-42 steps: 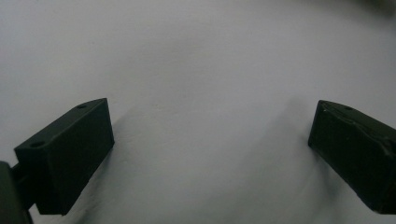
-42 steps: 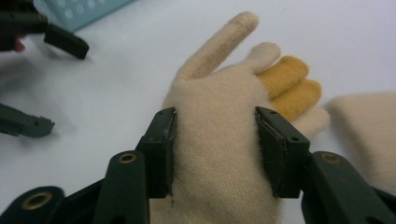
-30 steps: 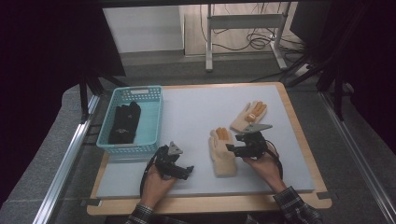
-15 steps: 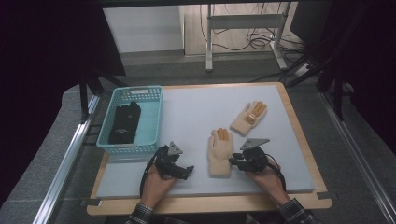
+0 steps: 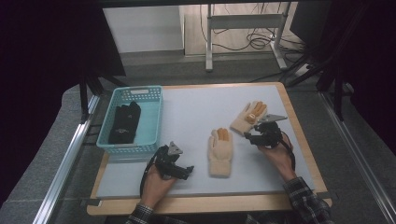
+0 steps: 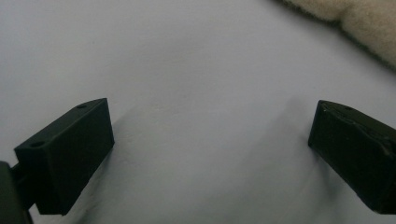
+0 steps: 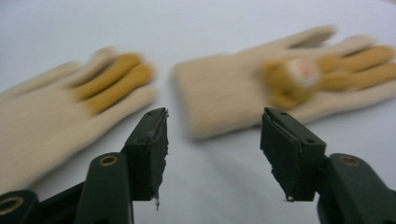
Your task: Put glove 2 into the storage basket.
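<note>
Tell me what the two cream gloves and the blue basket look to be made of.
Near glove and far glove: seemingly knitted yarn, matte and fuzzy, with ribbed cuffs and orange-tan fingers; the far one carries a small plush-looking patch. Basket: probably moulded plastic, smooth, with latticed walls.

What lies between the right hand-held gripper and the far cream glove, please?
Nothing: in the right gripper view, bare table separates the open right hand-held gripper from the far cream glove.
</note>
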{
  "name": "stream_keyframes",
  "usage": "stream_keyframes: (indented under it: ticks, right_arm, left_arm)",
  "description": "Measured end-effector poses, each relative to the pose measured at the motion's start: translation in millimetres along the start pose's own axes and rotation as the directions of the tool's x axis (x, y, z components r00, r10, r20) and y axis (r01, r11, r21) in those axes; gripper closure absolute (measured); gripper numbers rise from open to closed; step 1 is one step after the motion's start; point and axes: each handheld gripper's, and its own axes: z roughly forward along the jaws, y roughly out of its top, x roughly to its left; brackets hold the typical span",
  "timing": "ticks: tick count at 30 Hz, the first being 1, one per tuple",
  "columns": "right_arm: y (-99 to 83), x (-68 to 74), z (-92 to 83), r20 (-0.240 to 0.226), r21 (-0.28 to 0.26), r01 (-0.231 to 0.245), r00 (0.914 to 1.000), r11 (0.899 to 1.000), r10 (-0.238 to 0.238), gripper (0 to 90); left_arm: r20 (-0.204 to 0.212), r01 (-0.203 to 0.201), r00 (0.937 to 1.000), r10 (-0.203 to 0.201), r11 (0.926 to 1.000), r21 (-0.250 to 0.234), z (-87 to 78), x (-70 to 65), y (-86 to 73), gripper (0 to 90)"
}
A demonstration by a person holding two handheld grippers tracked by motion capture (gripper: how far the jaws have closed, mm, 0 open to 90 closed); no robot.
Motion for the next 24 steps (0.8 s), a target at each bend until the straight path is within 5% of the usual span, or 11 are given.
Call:
stream_keyframes:
  ticks: [8,16,19,22,24]
  right_arm:
    - [19.3,-36.5,28.2,0.077,0.0,-0.09,0.993,0.996,0.089,38.6]
    - [21.8,-48.2,57.9,0.075,0.021,-0.199,0.9776,0.98,0.196,37.3]
    - [22.3,-42.9,66.6,0.111,0.037,-0.175,0.9791,0.984,0.17,38.0]
    - [22.7,-36.1,71.2,0.186,0.041,-0.118,0.9766,0.992,0.108,52.7]
    - [23.4,-35.8,70.9,0.187,0.043,-0.117,0.9765,0.992,0.107,56.7]
  left_arm:
    - [0.0,0.0,1.0,0.0,1.0,0.0,0.0,0.1,0.0,0.4]
    - [0.0,-0.001,1.0,0.001,1.0,0.0,0.0,0.2,0.0,0.4]
    - [0.0,-0.001,1.0,0.001,1.0,0.0,0.0,0.2,0.0,0.4]
    - [0.0,-0.001,1.0,0.001,1.0,0.0,0.0,0.2,0.0,0.4]
    - [0.0,-0.001,1.0,0.001,1.0,0.0,0.0,0.2,0.0,0.4]
